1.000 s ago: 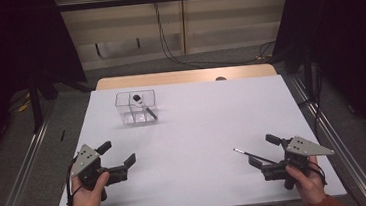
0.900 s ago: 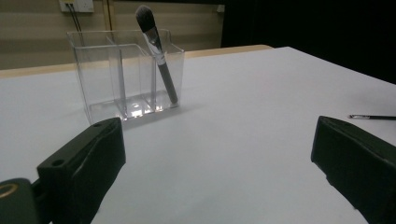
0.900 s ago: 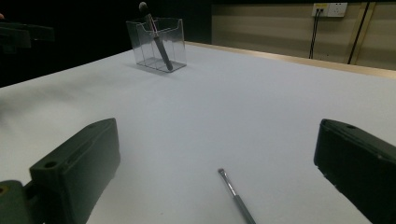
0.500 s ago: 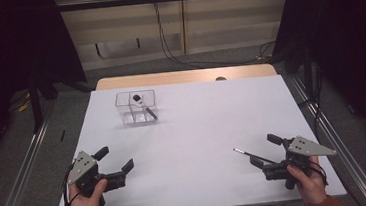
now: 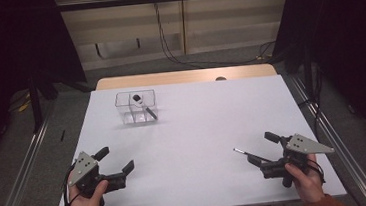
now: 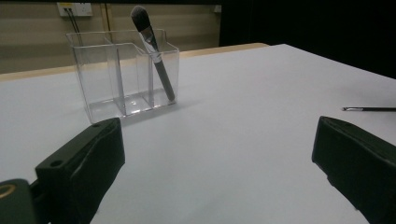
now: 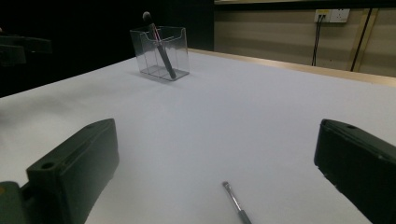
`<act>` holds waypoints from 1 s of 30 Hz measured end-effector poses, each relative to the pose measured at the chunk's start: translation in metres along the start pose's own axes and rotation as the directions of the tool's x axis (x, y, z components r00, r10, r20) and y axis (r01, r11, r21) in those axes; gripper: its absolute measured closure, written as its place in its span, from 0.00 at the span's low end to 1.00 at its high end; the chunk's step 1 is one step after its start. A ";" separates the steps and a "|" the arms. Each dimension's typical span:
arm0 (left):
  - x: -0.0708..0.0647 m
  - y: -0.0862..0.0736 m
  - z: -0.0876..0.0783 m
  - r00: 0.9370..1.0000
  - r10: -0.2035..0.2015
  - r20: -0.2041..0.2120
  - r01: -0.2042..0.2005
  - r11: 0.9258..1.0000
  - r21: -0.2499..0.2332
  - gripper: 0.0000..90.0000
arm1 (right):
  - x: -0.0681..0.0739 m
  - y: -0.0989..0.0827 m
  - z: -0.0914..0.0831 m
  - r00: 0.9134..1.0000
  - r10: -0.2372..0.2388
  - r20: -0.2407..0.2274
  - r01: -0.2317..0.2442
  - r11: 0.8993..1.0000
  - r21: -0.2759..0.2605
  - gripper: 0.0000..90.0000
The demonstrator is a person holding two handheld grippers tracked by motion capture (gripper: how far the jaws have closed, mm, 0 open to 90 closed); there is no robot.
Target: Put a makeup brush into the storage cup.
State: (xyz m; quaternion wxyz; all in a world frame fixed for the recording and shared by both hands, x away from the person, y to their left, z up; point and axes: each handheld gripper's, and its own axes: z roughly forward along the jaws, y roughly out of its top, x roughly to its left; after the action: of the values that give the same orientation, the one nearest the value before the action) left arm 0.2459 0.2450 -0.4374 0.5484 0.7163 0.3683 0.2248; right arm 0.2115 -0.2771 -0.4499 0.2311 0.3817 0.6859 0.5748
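A clear plastic organizer (image 5: 136, 107) (image 6: 123, 74) (image 7: 161, 52) stands at the table's back left, with a black makeup brush (image 5: 142, 106) (image 6: 154, 53) (image 7: 159, 44) leaning in its right compartment, bristles up. A thin dark brush (image 5: 248, 153) (image 7: 237, 204) (image 6: 369, 109) lies flat on the white table, just ahead of my right gripper (image 5: 261, 149) (image 7: 215, 177). That gripper is open and empty at the front right. At the front left my left gripper (image 5: 114, 159) (image 6: 215, 172) is also open and holds nothing.
The white table (image 5: 198, 126) ends in a wooden strip (image 5: 183, 77) at the back. Metal rails (image 5: 16, 168) run along both sides on the floor. Cables (image 5: 165, 39) hang down the back wall.
My left gripper has slid back toward the table's front-left edge. The right gripper has barely moved. The thin brush and organizer stay in place.
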 end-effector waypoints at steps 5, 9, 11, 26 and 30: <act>-0.002 0.001 0.000 1.000 0.010 -0.012 -0.010 1.000 -0.001 0.03 | -0.002 0.005 0.000 1.000 0.011 0.021 -0.011 1.000 -0.001 0.00; -0.002 0.001 0.000 1.000 0.010 -0.010 -0.010 1.000 -0.002 0.03 | -0.006 0.012 0.003 0.999 0.014 0.036 -0.014 1.000 -0.013 0.00; -0.002 0.000 0.000 1.000 0.006 -0.011 -0.006 1.000 -0.002 0.03 | -0.009 0.015 0.007 0.999 0.017 0.035 -0.017 1.000 -0.011 0.00; -0.002 0.001 0.003 1.000 -0.003 -0.013 0.003 1.000 -0.006 0.03 | -0.029 0.034 0.030 0.999 0.031 0.040 -0.033 0.998 0.053 0.00; -0.001 0.003 0.005 1.000 0.004 -0.009 -0.004 1.000 -0.010 0.03 | -0.034 0.038 0.034 0.999 0.023 0.047 -0.026 0.998 0.066 0.01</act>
State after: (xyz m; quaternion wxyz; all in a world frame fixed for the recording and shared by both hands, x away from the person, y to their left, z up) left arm 0.2498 0.2413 -0.4359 0.5500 0.7131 0.3683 0.2309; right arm 0.2669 -0.2814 -0.4254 0.2273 0.4108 0.6943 0.5455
